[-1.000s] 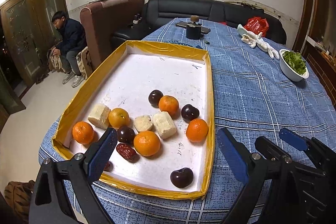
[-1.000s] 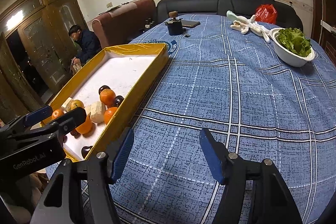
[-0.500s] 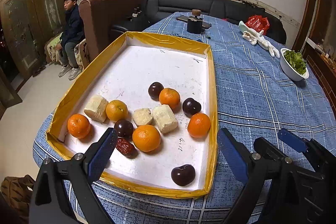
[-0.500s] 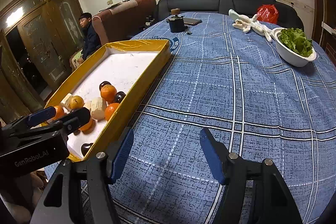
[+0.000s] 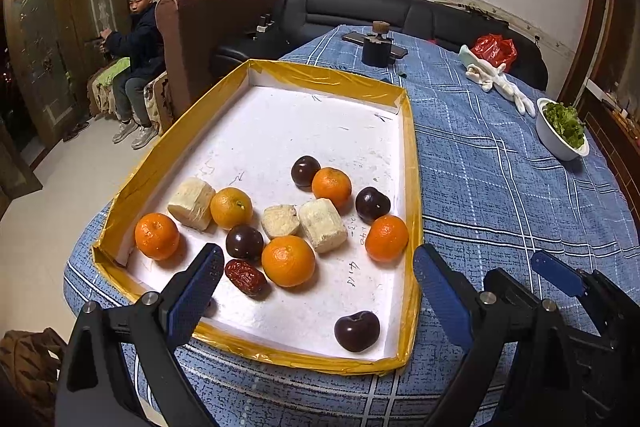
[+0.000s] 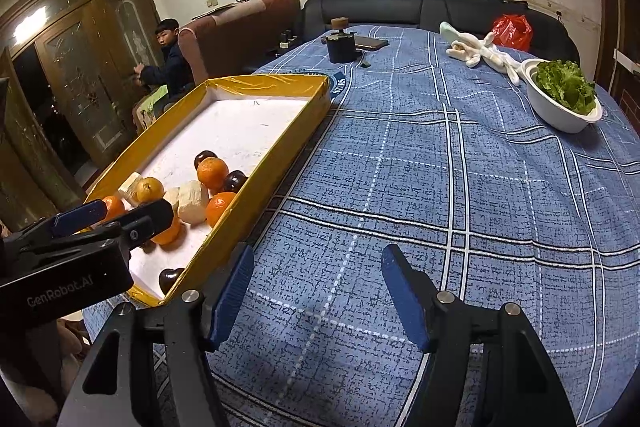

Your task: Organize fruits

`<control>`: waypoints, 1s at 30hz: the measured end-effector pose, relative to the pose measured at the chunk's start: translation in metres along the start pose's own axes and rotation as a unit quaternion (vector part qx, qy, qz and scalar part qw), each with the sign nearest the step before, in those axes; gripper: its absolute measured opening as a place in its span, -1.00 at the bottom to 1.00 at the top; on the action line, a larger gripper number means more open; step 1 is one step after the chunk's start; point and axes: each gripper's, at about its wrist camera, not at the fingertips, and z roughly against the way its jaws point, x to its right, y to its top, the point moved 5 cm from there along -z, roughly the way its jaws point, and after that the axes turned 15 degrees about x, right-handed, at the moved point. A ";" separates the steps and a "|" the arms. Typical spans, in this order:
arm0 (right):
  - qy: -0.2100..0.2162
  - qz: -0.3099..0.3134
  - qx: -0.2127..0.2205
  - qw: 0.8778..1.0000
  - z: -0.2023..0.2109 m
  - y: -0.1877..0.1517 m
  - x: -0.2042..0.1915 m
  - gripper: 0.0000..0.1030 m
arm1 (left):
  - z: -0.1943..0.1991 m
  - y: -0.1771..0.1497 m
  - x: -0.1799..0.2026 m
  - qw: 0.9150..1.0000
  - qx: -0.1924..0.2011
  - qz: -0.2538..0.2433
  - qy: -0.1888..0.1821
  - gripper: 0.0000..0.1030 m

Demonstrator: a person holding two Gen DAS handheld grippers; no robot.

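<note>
L claw (image 5: 316,281) apart, empty, over tray (image 5: 411,155) near edge; oranges (image 5: 288,261), plums (image 5: 357,331), date (image 5: 245,277) inside. R claw (image 6: 316,297) apart, empty, above blue-cloth surface (image 6: 460,187), tray at its 10 o'clock.

Yellow-rimmed white tray (image 5: 408,131) holds loose fruit at its near half: five oranges (image 5: 288,261), four dark plums (image 5: 357,331), one red date (image 5: 245,277), three pale cut chunks (image 5: 322,225). Lone plum sits at 5 o'clock, apart from cluster.
</note>
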 end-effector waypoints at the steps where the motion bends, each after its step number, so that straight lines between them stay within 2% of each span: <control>1: 0.000 0.000 0.001 1.000 0.001 0.000 0.000 0.39 | 0.001 0.000 0.000 1.000 0.000 0.000 0.000 0.85; 9: -0.002 0.004 0.006 1.000 0.007 0.000 -0.004 0.41 | 0.010 0.003 -0.007 1.000 0.015 0.008 0.008 0.85; 24: 0.004 0.018 0.026 0.999 0.028 0.003 -0.018 0.44 | 0.055 0.021 -0.024 0.994 0.099 0.018 0.053 0.85; 28: 0.007 0.021 0.036 0.999 0.038 0.003 -0.021 0.45 | 0.079 0.028 -0.025 0.986 0.147 0.008 0.083 0.85; 30: 0.011 0.023 0.043 0.999 0.044 0.004 -0.022 0.45 | 0.100 0.034 -0.024 0.976 0.191 0.003 0.100 0.87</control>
